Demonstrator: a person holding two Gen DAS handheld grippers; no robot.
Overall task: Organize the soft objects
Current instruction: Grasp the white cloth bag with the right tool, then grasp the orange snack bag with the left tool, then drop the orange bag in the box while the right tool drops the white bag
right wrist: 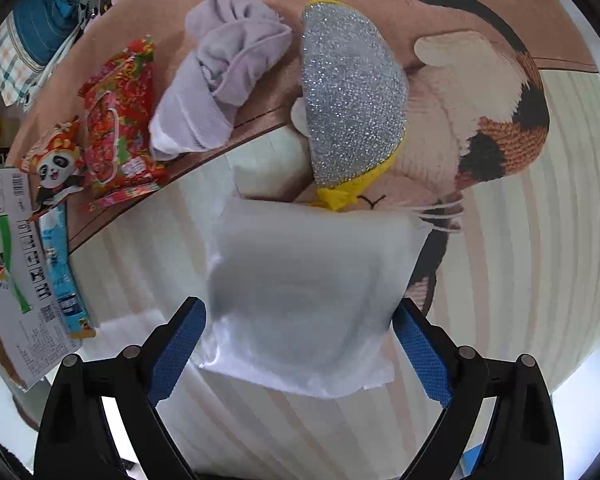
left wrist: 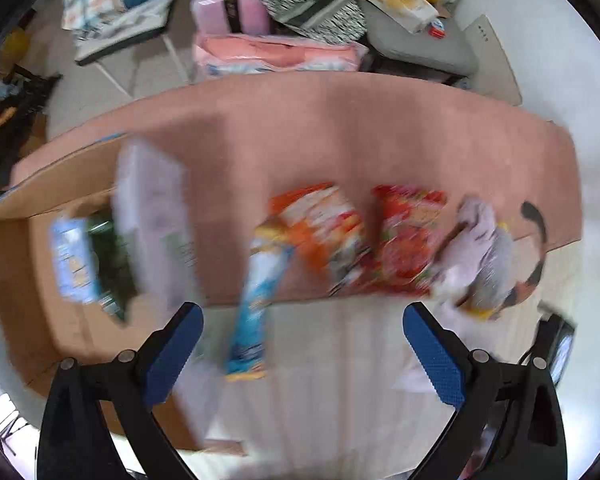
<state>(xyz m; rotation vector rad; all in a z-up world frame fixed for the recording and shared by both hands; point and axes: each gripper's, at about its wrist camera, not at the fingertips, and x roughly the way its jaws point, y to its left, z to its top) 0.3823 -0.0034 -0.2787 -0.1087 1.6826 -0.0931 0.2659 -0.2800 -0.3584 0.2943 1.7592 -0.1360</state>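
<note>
We see a smooth white pouch on the striped rug between our right gripper's spread jaws; our left gripper gapes empty.

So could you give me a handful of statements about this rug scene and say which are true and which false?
1. The right claw has a white pouch between its pads. True.
2. The left claw grips the blue packet. False: its jaws stand open, nothing between them.
3. The silver scrubber has yellow trim. True.
4. The purple cloth lies folded flat in the box. False: it sits bunched up on the rug.
5. A red packet lies beside the purple cloth. True.
</note>
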